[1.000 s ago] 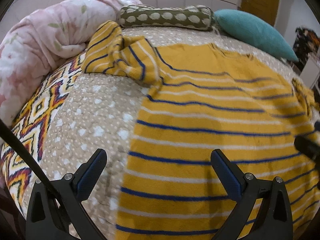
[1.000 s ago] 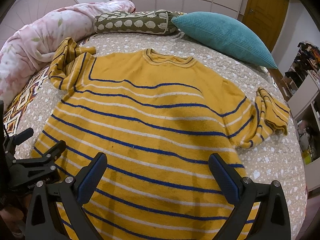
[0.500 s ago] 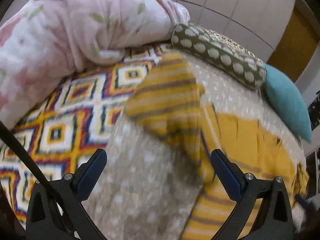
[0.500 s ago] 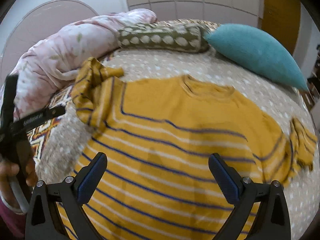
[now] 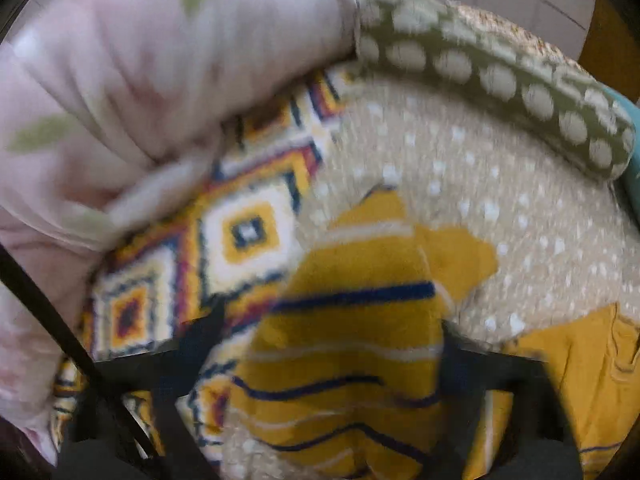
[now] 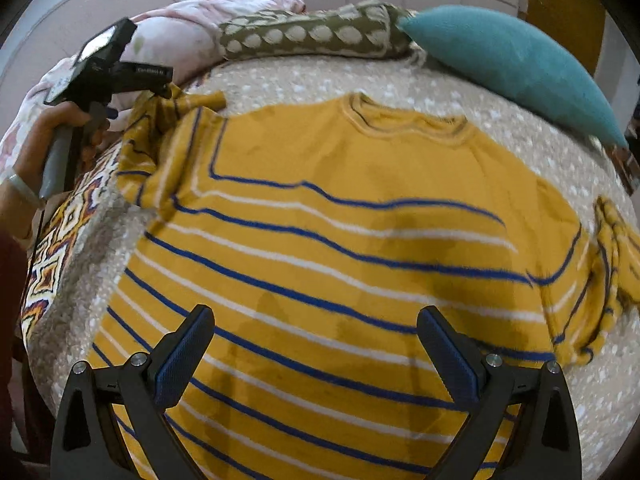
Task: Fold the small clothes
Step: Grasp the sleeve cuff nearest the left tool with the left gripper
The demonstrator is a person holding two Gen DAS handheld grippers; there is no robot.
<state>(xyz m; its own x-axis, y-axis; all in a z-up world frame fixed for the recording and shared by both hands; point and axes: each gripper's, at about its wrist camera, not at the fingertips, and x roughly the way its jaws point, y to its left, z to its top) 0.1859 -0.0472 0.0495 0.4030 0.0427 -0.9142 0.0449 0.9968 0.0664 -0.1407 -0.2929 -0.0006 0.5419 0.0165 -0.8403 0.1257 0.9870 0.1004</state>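
A yellow sweater with blue and white stripes lies flat on the bed, neck toward the pillows. Its left sleeve is bunched at the far left, and it also shows in the right wrist view. My left gripper is open right over that sleeve, jaws on either side of the cloth; this view is blurred. In the right wrist view the left gripper sits at the sleeve's top. My right gripper is open and empty above the sweater's lower part. The right sleeve is crumpled at the right.
A pink floral quilt is rolled along the left. A green spotted bolster and a teal pillow lie at the bed's head. A patterned blanket lies under the left sleeve. The dotted beige bedspread runs to the right edge.
My left gripper has moved forward and left, from the sweater's hem up to the bunched left sleeve. My right gripper has tilted and shifted slightly; the sweater has not moved.
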